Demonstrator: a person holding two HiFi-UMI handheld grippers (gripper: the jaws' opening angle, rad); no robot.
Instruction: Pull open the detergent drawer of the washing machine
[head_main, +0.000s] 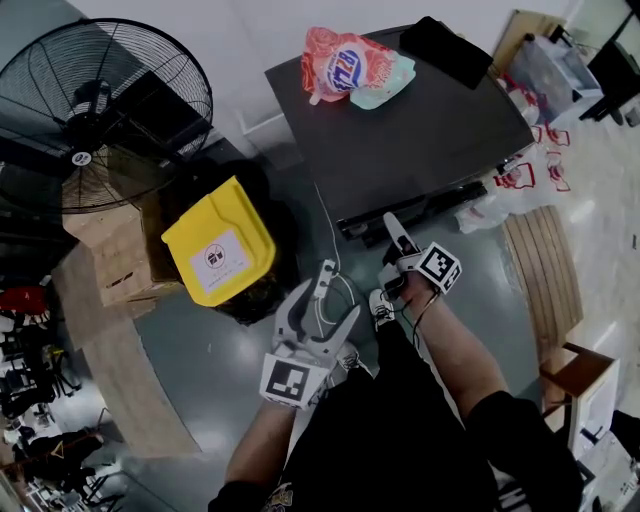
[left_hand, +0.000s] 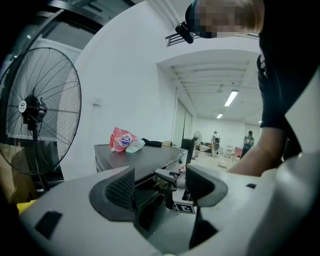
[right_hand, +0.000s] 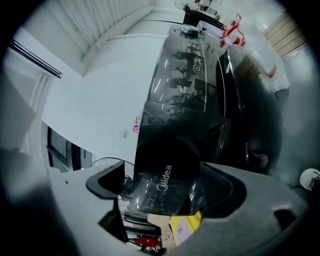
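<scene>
The dark washing machine (head_main: 410, 120) stands ahead of me, seen from above. Its detergent drawer (head_main: 362, 226) is at the left end of the front panel. In the right gripper view the glossy drawer face (right_hand: 167, 165) with white lettering fills the space ahead of the jaws. My right gripper (head_main: 392, 250) is up against that corner of the machine, rolled on its side and open; I cannot tell whether its fingers touch the drawer. My left gripper (head_main: 318, 305) hangs lower and nearer to me, open and empty. In its own view the left gripper (left_hand: 160, 187) looks past its jaws at the right gripper (left_hand: 172, 177).
A red and white detergent bag (head_main: 350, 65) and a black item (head_main: 445, 50) lie on the machine's top. A yellow-lidded bin (head_main: 218, 252) and cardboard boxes (head_main: 110, 250) stand left of the machine, with a large floor fan (head_main: 100, 110) behind. A wooden board (head_main: 545, 270) lies at the right.
</scene>
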